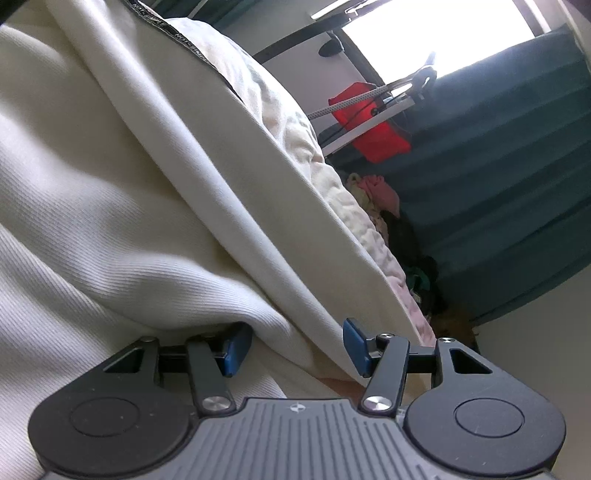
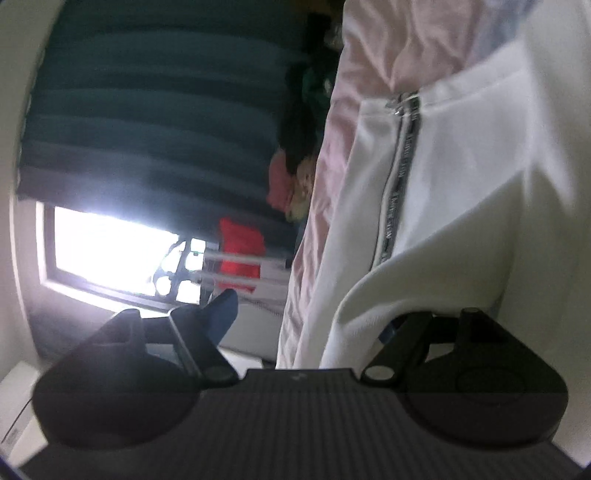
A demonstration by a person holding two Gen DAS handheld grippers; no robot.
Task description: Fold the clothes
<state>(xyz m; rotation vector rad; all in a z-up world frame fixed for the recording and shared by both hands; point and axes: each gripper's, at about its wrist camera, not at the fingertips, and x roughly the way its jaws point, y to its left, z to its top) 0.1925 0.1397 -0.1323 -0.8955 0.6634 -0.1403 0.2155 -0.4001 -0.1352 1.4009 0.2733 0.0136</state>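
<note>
A white zip-up garment (image 1: 122,192) lies spread over a bed, its dark lettered zipper tape (image 1: 177,33) running along the top. My left gripper (image 1: 295,347) is open, its blue-padded fingers (image 1: 236,347) wide apart, with a fold of the white fabric lying between them. In the right wrist view the same garment (image 2: 454,155) and its zipper (image 2: 400,173) fill the right side. My right gripper (image 2: 306,325) is open too; the garment's hem hangs between the jaws and covers most of the right finger.
The bed has a pale pink quilted cover (image 1: 343,192) (image 2: 332,155). Beyond it hang dark teal curtains (image 1: 498,177) beside a bright window (image 2: 110,251). A red cloth (image 1: 373,125) hangs on a rack, and a pile of clothes (image 1: 373,188) sits at the bed's far edge.
</note>
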